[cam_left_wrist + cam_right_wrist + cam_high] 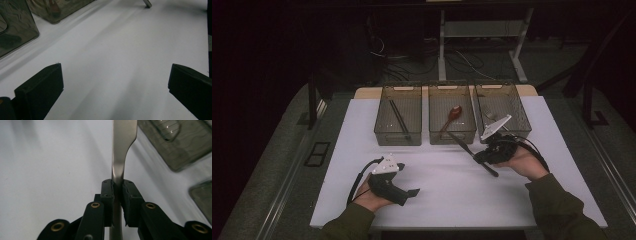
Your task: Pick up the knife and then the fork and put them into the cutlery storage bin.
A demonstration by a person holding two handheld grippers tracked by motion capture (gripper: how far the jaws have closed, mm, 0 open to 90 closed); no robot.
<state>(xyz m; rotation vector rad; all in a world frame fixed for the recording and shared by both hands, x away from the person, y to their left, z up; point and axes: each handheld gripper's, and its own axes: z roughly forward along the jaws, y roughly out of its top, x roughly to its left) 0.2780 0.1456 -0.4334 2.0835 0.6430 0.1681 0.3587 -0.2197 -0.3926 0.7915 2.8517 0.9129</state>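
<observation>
My right gripper [478, 156] is shut on a long silver metal utensil [459, 143], held just above the white table in front of the middle bin. In the right gripper view the pads [109, 192] pinch the utensil's narrow neck [118, 171], and its flat end widens away from my right gripper [117, 185]. Which kind of utensil it is I cannot tell. My left gripper [413, 191] rests low at the table's near left, its jaws wide apart with bare table between them. The left gripper [112, 85] view catches one end of the utensil [147, 3] at the top edge.
Three clear bins stand in a row at the back of the white table [437, 200]: the left bin [398, 135] holds dark sticks, the middle bin [452, 136] a reddish spoon [453, 114], the right bin [522, 122] a fork. Desk legs and cables lie beyond.
</observation>
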